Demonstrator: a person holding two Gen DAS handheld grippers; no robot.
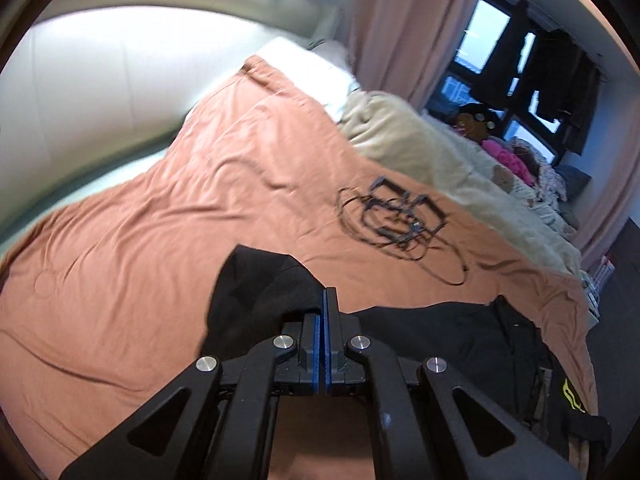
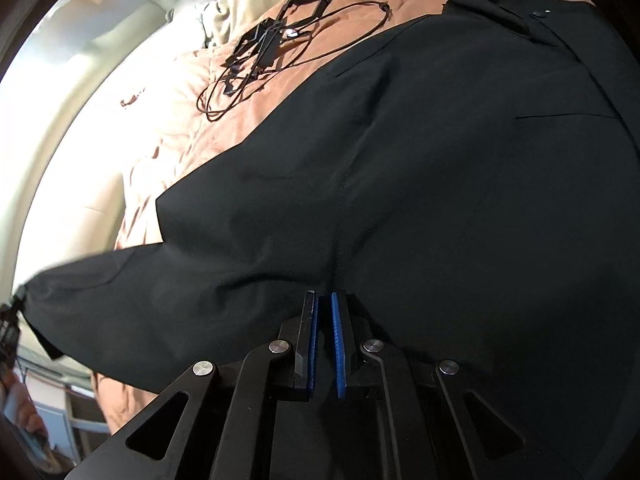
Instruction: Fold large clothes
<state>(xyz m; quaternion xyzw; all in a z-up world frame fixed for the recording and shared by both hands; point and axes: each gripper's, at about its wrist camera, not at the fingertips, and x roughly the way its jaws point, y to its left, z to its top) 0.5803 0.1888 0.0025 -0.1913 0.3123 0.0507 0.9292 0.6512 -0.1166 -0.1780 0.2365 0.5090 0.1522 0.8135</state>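
A large black garment (image 2: pixel 440 160) lies spread on an orange-brown bed cover (image 1: pixel 160 220). In the left wrist view, my left gripper (image 1: pixel 324 296) is shut on a raised corner of the black garment (image 1: pixel 260 292), held above the cover; the rest of the garment (image 1: pixel 460 336) lies to the right. In the right wrist view, my right gripper (image 2: pixel 324 300) sits at the garment's near edge, its blue pads a narrow gap apart with black cloth between them. One sleeve (image 2: pixel 100 300) stretches out to the left.
A black frame with tangled cables (image 1: pixel 400 216) lies on the cover beyond the garment; it also shows in the right wrist view (image 2: pixel 276 44). A beige blanket (image 1: pixel 440 160) and a white pillow (image 1: pixel 316 76) lie at the bed's far side. Pink curtains (image 1: pixel 408 28) hang by a dark window.
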